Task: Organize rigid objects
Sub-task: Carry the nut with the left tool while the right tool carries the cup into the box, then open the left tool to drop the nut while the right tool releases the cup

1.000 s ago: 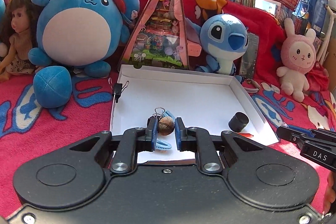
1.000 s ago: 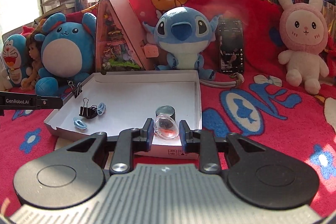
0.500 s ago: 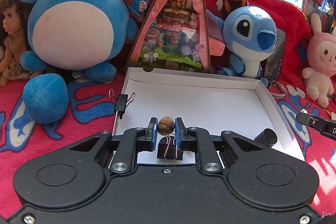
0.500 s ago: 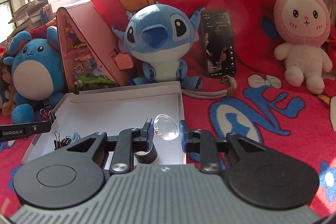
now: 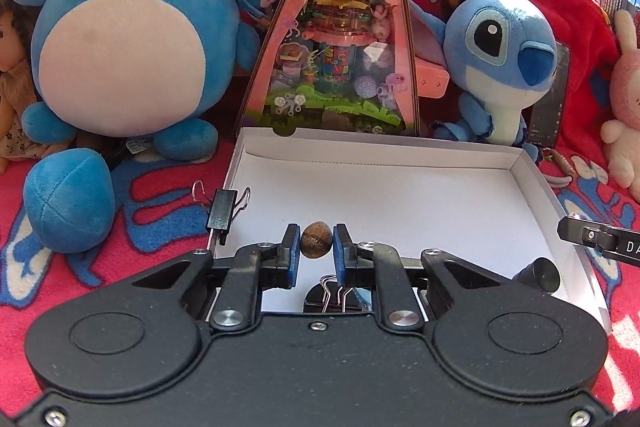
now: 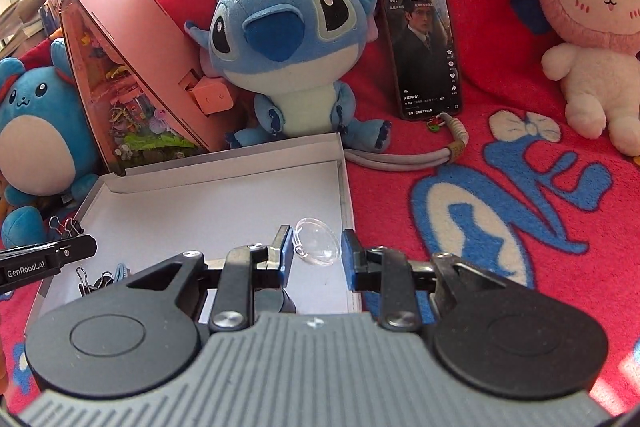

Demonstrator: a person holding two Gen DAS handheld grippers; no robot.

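Note:
My left gripper (image 5: 316,247) is shut on a small brown nut (image 5: 316,245), held over the near part of the shallow white box (image 5: 384,151). Under it in the box lie black binder clips (image 5: 334,297), and a black cylinder (image 5: 538,275) sits by the box's right wall. My right gripper (image 6: 316,255) is shut on a clear plastic dome (image 6: 318,245) above the box's (image 6: 200,171) near right corner. The black cylinder (image 6: 276,301) is partly hidden beneath the right gripper. Binder clips (image 6: 94,281) lie at the box's near left.
One more black binder clip (image 5: 222,211) is clamped on the box's left wall. Behind the box stand a round blue plush (image 5: 132,39), a pink triangular toy house (image 5: 340,47), a blue alien plush (image 6: 296,47), a phone (image 6: 424,47) and a pink bunny plush (image 6: 592,27) on a red blanket.
Both grippers moved forward over the box with their loads, so the plush toys loom larger. The right gripper swung toward the box's right wall; the binder clips and cylinder slid under the grippers.

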